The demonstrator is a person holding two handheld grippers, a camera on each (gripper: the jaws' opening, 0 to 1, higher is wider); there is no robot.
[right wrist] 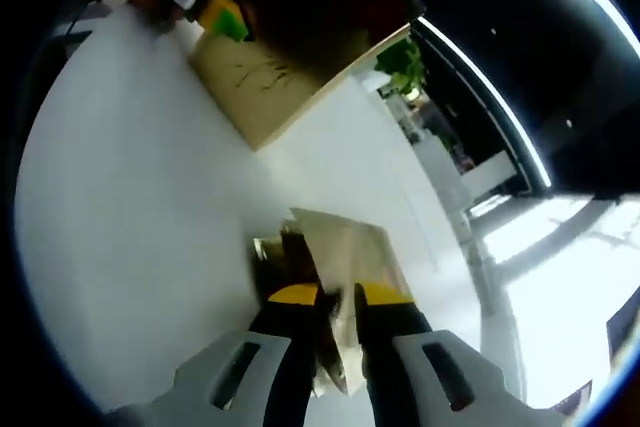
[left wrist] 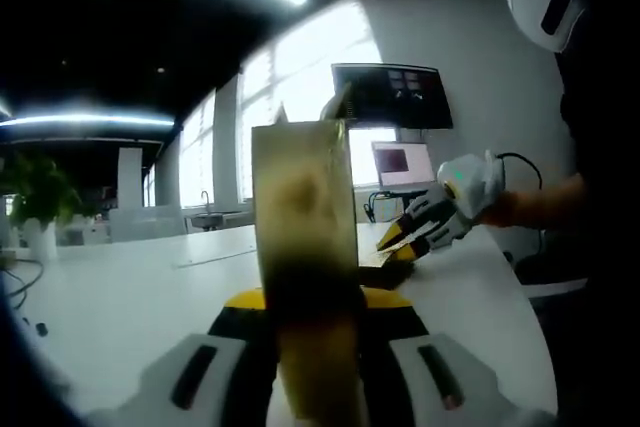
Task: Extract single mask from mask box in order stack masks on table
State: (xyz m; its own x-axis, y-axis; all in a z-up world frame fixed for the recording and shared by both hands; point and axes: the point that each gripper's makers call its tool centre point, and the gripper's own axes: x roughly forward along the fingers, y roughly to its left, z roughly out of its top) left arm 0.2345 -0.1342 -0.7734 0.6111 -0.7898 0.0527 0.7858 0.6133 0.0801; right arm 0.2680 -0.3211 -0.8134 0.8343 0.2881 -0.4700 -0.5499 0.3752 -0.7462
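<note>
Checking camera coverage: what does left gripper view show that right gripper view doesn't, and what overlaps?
Left gripper view alone: a wall monitor, a laptop and the person's forearm behind the right gripper, which reaches down to the table.

Right gripper view alone: the right gripper shut on a flat mask packet lying on the table, seen close up.

Both: the mask box gripped by the left gripper, the white table, a potted plant and windows.

White table [left wrist: 140, 297] with flat brownish packets [right wrist: 345, 247] and a cable [left wrist: 22, 282] at its edge.
</note>
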